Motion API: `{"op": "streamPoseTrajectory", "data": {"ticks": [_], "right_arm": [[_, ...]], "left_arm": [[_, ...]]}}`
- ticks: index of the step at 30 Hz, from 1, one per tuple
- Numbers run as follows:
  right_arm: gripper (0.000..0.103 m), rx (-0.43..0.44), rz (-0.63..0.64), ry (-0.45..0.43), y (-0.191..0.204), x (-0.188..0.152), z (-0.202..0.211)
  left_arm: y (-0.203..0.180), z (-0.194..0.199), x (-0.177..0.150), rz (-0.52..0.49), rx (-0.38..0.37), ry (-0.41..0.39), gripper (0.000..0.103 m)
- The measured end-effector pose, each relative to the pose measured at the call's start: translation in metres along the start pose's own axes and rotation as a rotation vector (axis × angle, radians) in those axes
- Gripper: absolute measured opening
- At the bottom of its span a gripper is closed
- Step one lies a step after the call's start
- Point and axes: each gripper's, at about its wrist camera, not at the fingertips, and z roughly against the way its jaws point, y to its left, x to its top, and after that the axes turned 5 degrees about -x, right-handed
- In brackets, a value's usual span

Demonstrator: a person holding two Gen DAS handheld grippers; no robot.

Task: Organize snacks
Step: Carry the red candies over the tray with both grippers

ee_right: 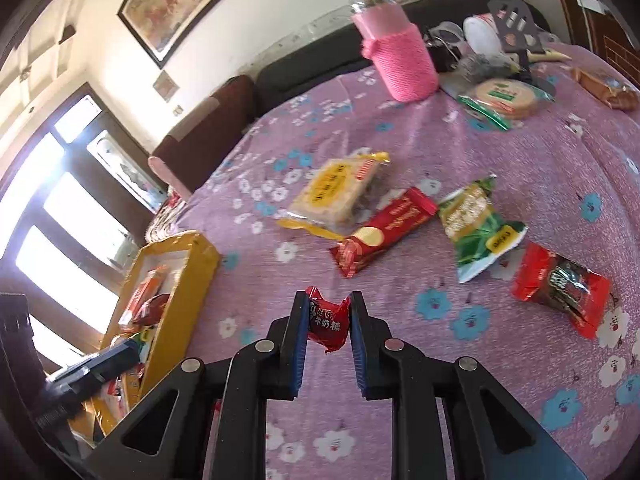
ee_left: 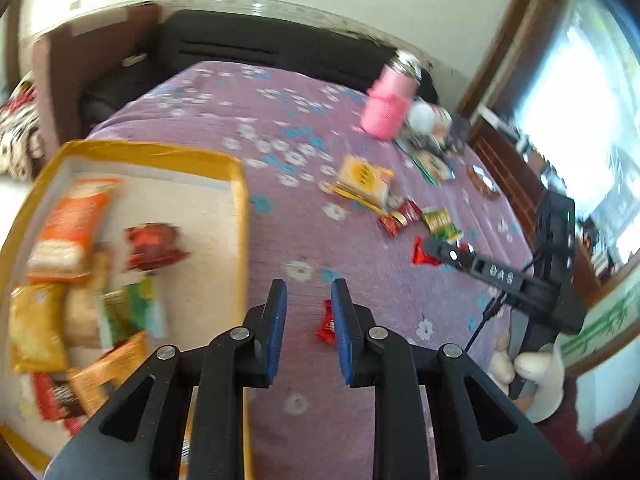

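My right gripper [ee_right: 329, 306] is shut on a small red candy [ee_right: 327, 322] and holds it above the purple flowered cloth. My left gripper [ee_left: 308, 294] is open and empty above the cloth, just right of the yellow box [ee_left: 240, 184] that holds several snack packets. A small red candy [ee_left: 326, 326] lies on the cloth beside its right finger. In the right wrist view, loose on the cloth are a yellow cake packet [ee_right: 334, 196], a long red packet [ee_right: 382, 230], a green packet [ee_right: 478, 226] and a red-black packet [ee_right: 560, 284]. The box shows at left [ee_right: 192, 280].
A pink knitted bottle [ee_right: 400, 56] stands at the far side of the table, with a biscuit pack [ee_right: 506, 98] and clutter beside it. A dark sofa runs behind the table [ee_left: 272, 48]. The right gripper's body [ee_left: 520, 284] hangs over the table's right edge.
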Motion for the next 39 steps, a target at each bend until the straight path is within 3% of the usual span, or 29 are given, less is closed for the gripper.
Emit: {"op": "streamPoseTrajectory", "data": {"ticks": [2, 4, 7, 11, 12, 14, 15, 16, 18, 19, 26, 28, 29, 30, 32, 37, 38, 39], "right_arm": [[0.02, 0.005, 0.013, -0.003, 0.007, -0.002, 0.001], [0.02, 0.015, 0.005, 0.012, 0.01, -0.004, -0.001], [0.02, 0.02, 0.013, 0.032, 0.018, -0.013, -0.003], [0.02, 0.035, 0.026, 0.045, 0.022, -0.022, -0.003], [0.02, 0.039, 0.028, 0.047, 0.022, -0.022, -0.003], [0.02, 0.044, 0.031, 0.044, 0.02, -0.021, -0.002], [0.02, 0.045, 0.034, 0.04, 0.019, -0.021, -0.002], [0.02, 0.046, 0.038, 0.038, 0.018, -0.021, -0.001], [0.019, 0.045, 0.042, 0.034, 0.015, -0.019, 0.0], [0.019, 0.05, 0.037, 0.034, 0.014, -0.018, 0.0], [0.017, 0.038, 0.031, 0.007, 0.011, -0.014, 0.009], [0.022, -0.015, 0.046, -0.011, 0.007, -0.012, 0.01], [0.029, -0.038, 0.067, -0.001, 0.007, -0.011, 0.008], [0.045, -0.051, 0.079, 0.019, 0.007, -0.012, 0.004], [0.056, -0.056, 0.079, 0.061, 0.007, -0.016, -0.007], [0.051, -0.113, 0.196, 0.077, 0.028, -0.027, -0.023], [0.032, -0.141, 0.22, 0.068, 0.031, -0.028, -0.023], [0.025, -0.156, 0.232, 0.078, 0.033, -0.029, -0.025]], "left_arm": [[0.004, 0.0, -0.002, 0.007, -0.021, 0.018, 0.023], [-0.004, -0.011, -0.008, -0.026, -0.052, 0.061, 0.041], [-0.024, -0.034, -0.014, -0.101, -0.074, 0.107, 0.047], [-0.051, -0.073, -0.018, -0.23, 0.028, 0.187, 0.047], [-0.056, -0.087, -0.02, -0.27, 0.095, 0.219, 0.047], [-0.058, -0.1, -0.024, -0.292, 0.145, 0.249, 0.043], [-0.057, -0.101, -0.027, -0.29, 0.15, 0.252, 0.027], [-0.057, -0.101, -0.029, -0.29, 0.158, 0.245, 0.024], [-0.056, -0.098, -0.03, -0.279, 0.148, 0.235, 0.024], [-0.056, -0.096, -0.03, -0.275, 0.147, 0.224, 0.017], [-0.05, -0.081, -0.032, -0.217, 0.102, 0.203, 0.016], [-0.05, -0.077, -0.033, -0.206, 0.089, 0.199, 0.016], [-0.05, -0.076, -0.033, -0.202, 0.084, 0.198, 0.016], [-0.049, -0.075, -0.034, -0.198, 0.079, 0.196, 0.016], [-0.047, -0.074, -0.035, -0.19, 0.07, 0.194, 0.016], [-0.043, -0.066, -0.033, -0.158, 0.039, 0.171, 0.016], [-0.043, -0.062, -0.032, -0.15, 0.032, 0.161, 0.016], [-0.043, -0.058, -0.031, -0.143, 0.024, 0.152, 0.016]]}}
